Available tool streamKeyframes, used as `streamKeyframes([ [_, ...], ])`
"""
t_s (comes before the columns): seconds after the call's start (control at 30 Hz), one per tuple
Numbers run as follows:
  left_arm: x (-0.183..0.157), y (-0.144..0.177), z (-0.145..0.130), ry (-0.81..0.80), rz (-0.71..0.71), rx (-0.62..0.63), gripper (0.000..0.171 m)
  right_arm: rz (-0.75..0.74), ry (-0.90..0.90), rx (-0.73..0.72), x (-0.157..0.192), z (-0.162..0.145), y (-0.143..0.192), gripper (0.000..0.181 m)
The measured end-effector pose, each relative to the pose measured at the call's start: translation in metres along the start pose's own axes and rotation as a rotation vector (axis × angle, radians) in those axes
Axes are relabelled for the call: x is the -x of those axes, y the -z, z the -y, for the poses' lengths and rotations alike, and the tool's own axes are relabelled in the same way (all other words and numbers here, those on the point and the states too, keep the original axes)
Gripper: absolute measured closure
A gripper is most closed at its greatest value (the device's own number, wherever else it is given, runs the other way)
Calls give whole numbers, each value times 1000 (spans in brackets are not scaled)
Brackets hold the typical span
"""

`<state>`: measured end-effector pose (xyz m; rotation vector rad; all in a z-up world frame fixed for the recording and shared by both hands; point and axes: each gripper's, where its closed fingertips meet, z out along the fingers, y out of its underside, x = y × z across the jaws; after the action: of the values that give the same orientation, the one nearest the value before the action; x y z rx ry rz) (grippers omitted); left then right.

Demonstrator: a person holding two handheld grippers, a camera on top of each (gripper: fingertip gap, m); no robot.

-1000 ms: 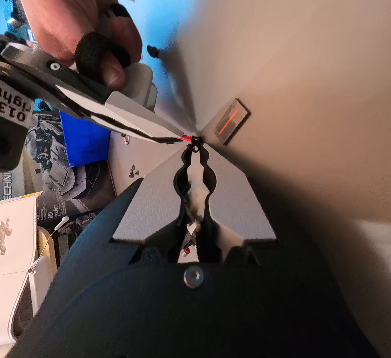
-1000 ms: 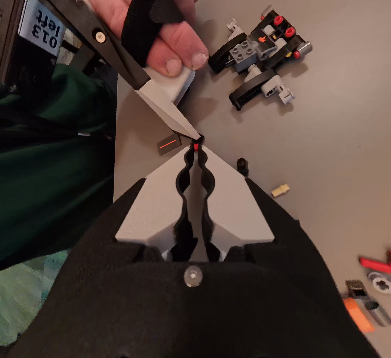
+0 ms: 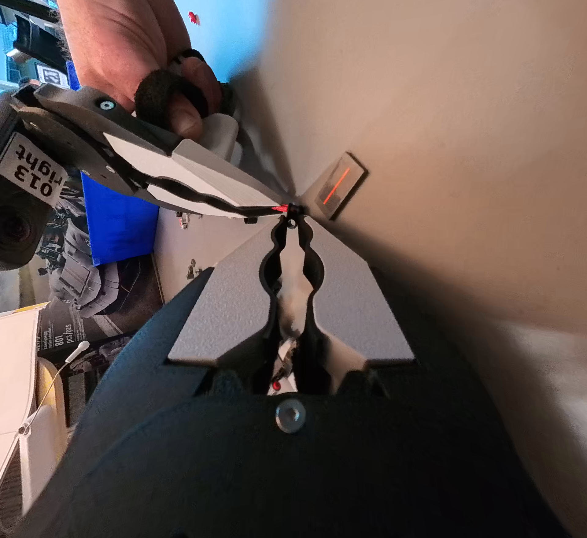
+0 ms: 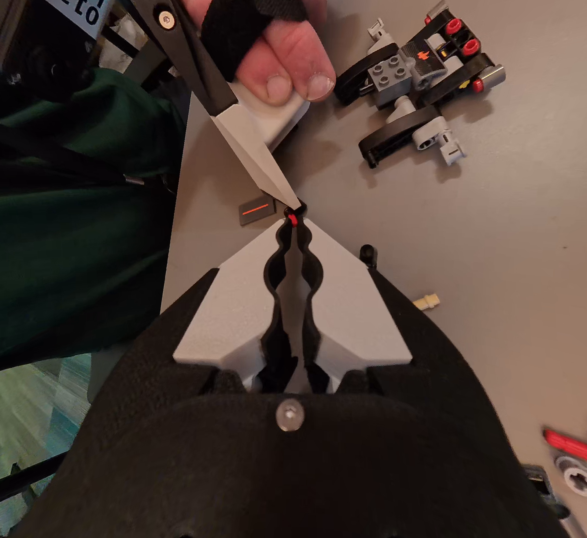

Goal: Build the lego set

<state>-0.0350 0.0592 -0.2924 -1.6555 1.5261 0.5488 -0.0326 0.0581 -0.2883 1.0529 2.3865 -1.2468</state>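
Left gripper (image 3: 292,221) pinched on a small black connector (image 3: 293,208) at its tips. Right gripper (image 4: 293,221) clamped on a red pin (image 4: 293,220), also at the tips. The two parts meet tip to tip, held above the table; in the left wrist view the right gripper comes in from 10 o'clock.

Grey table (image 4: 444,236): dark tile with an orange line (image 4: 256,210) just beside the tips at 9 o'clock; partly built black-and-grey model (image 4: 419,84) at 1 o'clock; loose black piece (image 4: 367,252) and tan peg (image 4: 427,302) at 3–4 o'clock.

Set's box (image 3: 79,284) and a blue panel (image 3: 117,227) at the table's far side in the left wrist view.
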Motion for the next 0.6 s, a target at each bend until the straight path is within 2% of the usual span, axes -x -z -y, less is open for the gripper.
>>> streamKeyframes([
  [0.6,0,0,0,55,-34,21,166,-64,74,59,-1,-2,-2,179],
])
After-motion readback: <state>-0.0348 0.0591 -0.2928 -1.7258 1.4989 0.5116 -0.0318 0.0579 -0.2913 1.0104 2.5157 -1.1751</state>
